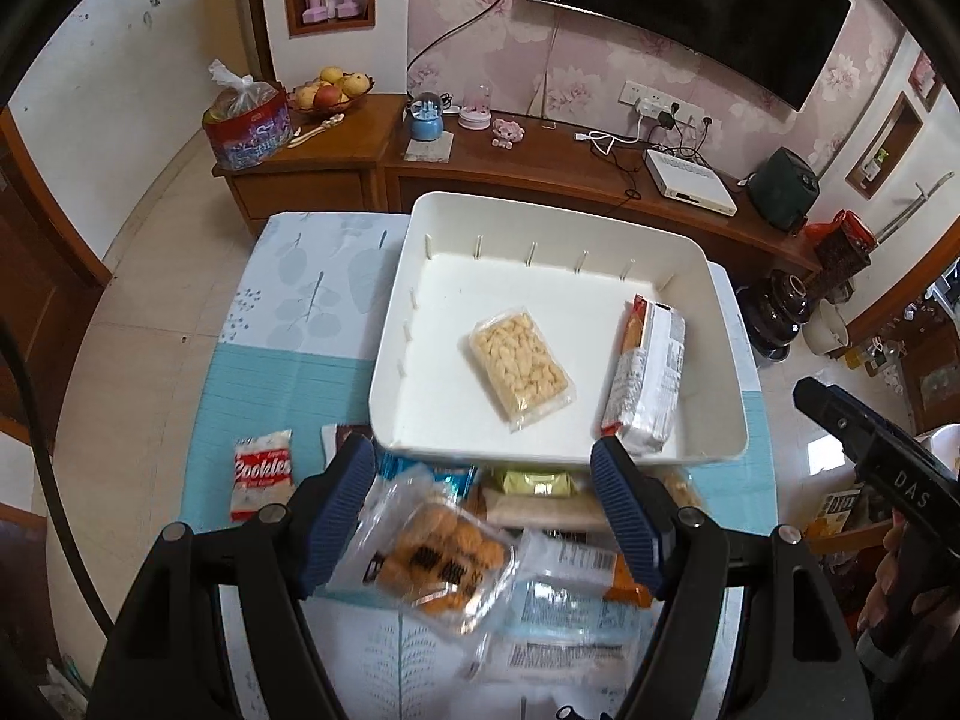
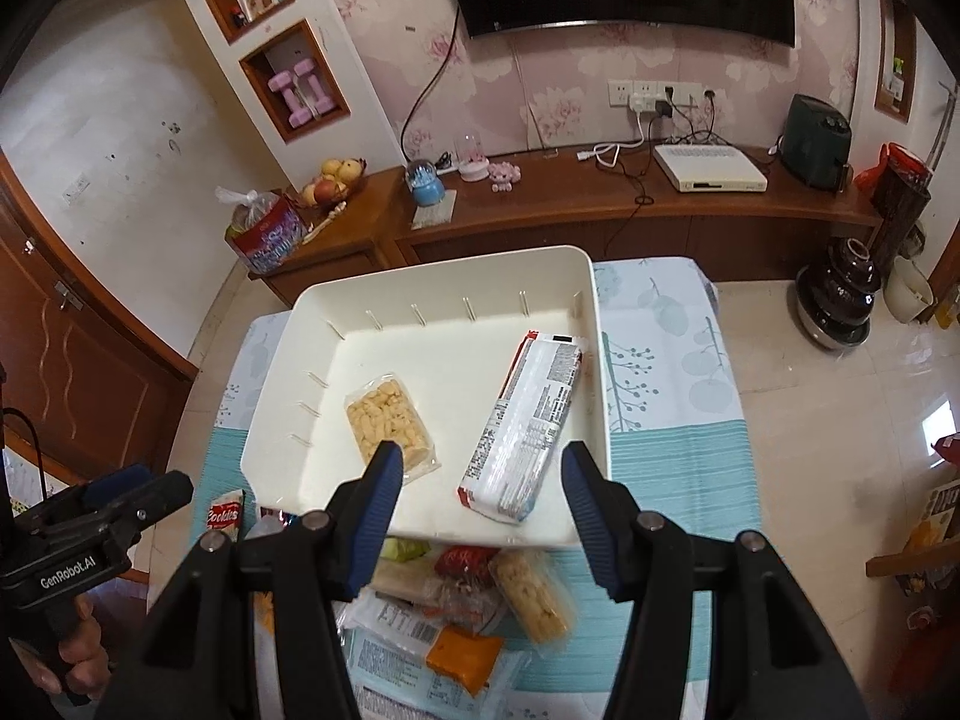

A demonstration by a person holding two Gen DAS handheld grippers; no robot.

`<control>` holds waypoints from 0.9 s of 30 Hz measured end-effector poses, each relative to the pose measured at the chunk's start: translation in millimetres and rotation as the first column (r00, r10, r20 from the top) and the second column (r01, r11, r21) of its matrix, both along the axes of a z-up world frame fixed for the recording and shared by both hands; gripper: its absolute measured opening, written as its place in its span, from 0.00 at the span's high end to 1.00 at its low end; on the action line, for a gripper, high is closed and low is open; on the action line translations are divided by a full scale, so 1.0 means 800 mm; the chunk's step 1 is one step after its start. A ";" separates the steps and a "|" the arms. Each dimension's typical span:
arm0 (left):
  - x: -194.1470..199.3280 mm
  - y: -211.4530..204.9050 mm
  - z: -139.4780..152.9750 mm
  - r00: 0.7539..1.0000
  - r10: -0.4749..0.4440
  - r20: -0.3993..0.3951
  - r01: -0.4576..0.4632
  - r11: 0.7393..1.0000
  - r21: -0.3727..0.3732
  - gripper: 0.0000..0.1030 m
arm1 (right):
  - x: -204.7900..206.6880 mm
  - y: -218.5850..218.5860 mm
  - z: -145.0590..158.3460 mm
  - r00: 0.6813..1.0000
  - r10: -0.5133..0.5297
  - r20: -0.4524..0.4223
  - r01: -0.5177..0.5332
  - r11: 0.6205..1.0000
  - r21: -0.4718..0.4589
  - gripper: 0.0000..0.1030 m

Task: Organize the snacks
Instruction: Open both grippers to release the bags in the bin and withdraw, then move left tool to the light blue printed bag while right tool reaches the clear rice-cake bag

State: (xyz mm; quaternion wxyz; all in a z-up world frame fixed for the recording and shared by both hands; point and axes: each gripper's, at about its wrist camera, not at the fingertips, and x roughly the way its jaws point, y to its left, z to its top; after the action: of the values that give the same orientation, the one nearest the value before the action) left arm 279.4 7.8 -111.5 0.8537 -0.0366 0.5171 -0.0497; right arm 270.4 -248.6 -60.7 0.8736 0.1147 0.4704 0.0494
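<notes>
My left tool point(image 1: 486, 516) hangs with its jaws wide apart over the snack pile point(image 1: 540, 570), gripping nothing; a clear pack of round biscuits point(image 1: 438, 552) lies between its fingers. My right tool point(image 2: 477, 510) is just as wide open and empty, at the near edge of the white bin point(image 2: 288, 324). Inside the bin lie a clear puffed-snack packet point(image 2: 387, 420) and, to its right, a long white cracker pack point(image 2: 528, 420). A Cookies packet point(image 1: 262, 474) rests on the worktop point(image 1: 252, 384) by the bin's near-left corner.

The white bin point(image 1: 714, 324) is open-topped, bare at its far half; two packets point(image 1: 519, 369) occupy its near floor.
</notes>
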 end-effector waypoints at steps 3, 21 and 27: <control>-0.019 0.007 0.008 1.000 0.003 0.005 -0.003 1.000 -0.010 0.28 | -0.020 -0.001 0.011 1.000 -0.002 0.031 0.002 1.000 -0.005 0.46; -0.132 0.059 0.041 0.993 -0.108 0.036 0.110 0.992 -0.060 0.21 | -0.145 0.023 0.046 0.989 -0.121 0.084 0.124 0.992 -0.037 0.46; -0.167 0.062 0.034 0.989 -0.143 0.022 0.144 0.987 -0.070 0.18 | -0.190 0.035 0.044 0.987 -0.130 0.090 0.136 0.988 -0.068 0.46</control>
State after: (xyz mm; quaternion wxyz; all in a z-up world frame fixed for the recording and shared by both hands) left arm 146.0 57.5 -84.3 0.8504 -0.0294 0.5089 -0.1301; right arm 118.3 -220.4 -25.5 0.8979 0.1112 0.4254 -0.0215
